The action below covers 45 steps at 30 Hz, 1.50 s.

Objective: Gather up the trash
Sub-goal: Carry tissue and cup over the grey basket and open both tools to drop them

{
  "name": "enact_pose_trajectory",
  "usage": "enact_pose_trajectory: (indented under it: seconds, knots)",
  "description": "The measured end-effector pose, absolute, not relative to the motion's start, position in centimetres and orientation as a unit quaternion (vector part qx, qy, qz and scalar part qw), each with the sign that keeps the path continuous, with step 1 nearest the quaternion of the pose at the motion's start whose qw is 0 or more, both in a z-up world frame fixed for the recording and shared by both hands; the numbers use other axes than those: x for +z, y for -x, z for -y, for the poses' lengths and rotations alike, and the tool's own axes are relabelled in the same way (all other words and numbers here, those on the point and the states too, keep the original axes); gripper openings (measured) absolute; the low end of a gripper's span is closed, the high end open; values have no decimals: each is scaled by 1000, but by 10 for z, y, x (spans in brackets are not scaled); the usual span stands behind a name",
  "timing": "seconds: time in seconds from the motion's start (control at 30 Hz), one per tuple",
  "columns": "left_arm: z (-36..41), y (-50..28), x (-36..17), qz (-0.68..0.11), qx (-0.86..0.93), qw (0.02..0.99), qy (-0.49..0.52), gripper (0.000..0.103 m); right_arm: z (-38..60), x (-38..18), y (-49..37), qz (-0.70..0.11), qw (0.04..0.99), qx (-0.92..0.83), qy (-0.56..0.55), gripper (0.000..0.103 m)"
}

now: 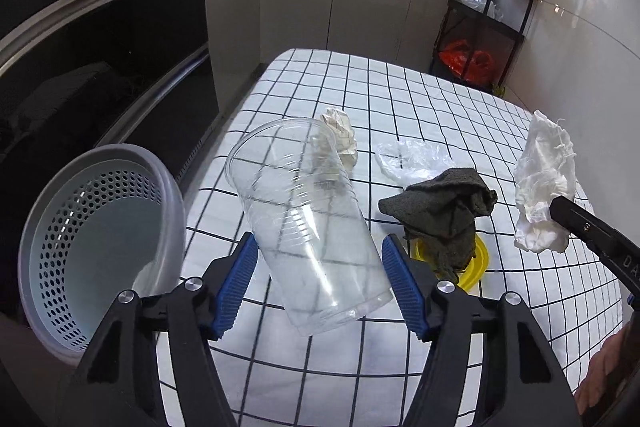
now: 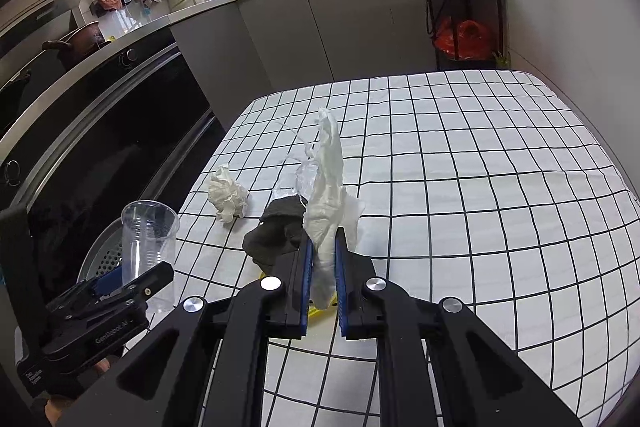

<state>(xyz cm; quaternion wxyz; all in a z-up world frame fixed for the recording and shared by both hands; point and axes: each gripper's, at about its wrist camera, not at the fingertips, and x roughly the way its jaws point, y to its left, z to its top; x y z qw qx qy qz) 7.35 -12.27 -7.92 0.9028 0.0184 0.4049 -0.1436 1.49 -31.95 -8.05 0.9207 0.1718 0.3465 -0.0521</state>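
— Looking at the left hand-held gripper: is it gripping the clear plastic cup?

— Its blue pads are standing apart, 1 on each side of the tilted cup, which is hanging beside the perforated grey bin.

— And the right hand-held gripper?

— It is clamping a white crumpled tissue above the checkered counter, where a dark cloth and another paper wad are lying.

The left gripper body reads "GenRobot.AI"; the right gripper shows "DA".
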Motion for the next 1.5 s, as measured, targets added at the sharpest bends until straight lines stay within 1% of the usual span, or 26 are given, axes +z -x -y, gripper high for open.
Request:
enact_pose_trajectory:
  seconds: [0.3, 0.7, 0.87, 1.1, 1.5]
  knots:
    - [68, -56, -50, -372, -114, 921, -11, 63, 277, -66, -22, -328, 929, -17, -173, 11]
    - [-8, -66, -36, -353, -47, 934, -3, 63, 185, -58, -58, -323, 927, 57, -179, 10]
    - [-37, -74, -43, -355, -23, 935, 0, 63, 149, -67, -81, -339, 918, 84, -190, 10]
    - [-70, -82, -53, -364, -4, 931, 7, 63, 95, -70, -100, -348, 915, 116, -166, 10]
    - [-108, -95, -71, -382, 21, 924, 13, 63, 50, -91, -125, -389, 898, 153, -136, 10]
